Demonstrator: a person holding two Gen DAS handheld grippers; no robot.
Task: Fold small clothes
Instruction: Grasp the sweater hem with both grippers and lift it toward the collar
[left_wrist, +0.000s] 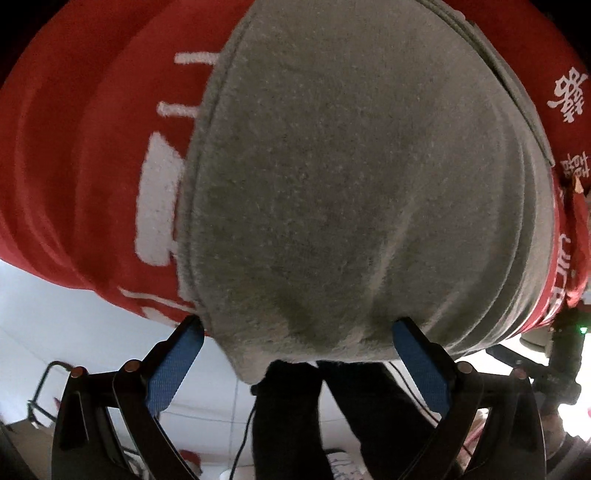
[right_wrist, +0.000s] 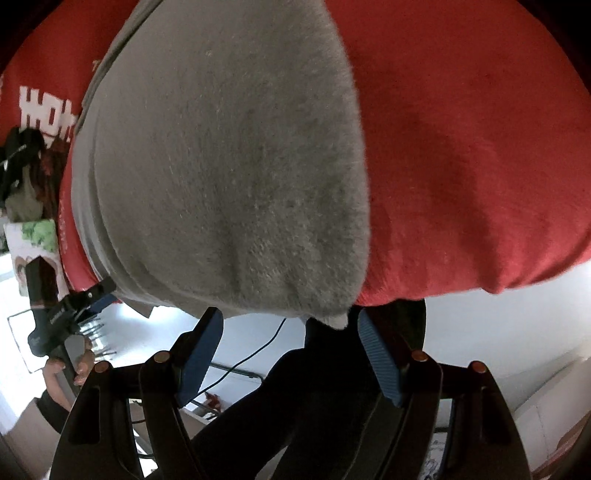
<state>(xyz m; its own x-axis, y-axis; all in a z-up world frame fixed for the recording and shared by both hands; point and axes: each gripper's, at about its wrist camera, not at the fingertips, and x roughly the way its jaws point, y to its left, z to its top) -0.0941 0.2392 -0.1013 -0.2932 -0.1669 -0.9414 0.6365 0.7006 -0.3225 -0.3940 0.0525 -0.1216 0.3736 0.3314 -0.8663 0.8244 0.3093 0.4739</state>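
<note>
**Grey garment draped against the chest, both grippers spread**

While the grey fleece garment (left_wrist: 351, 192) hangs folded in layers against the person's red shirt (left_wrist: 74, 155), we see both tools with fingers apart. The left hand-held gripper (left_wrist: 295, 332) brackets the lower hem, blue pads at or just beside the cloth; whether they touch we cannot tell. The right hand-held gripper (right_wrist: 288, 325) sits just under the hanging corner. Nothing clamps the cloth, so we judge it could slide off and unfold. The fabric looks soft, napped and thick, with stacked edges; the pads (left_wrist: 173, 369) are ribbed.
</note>
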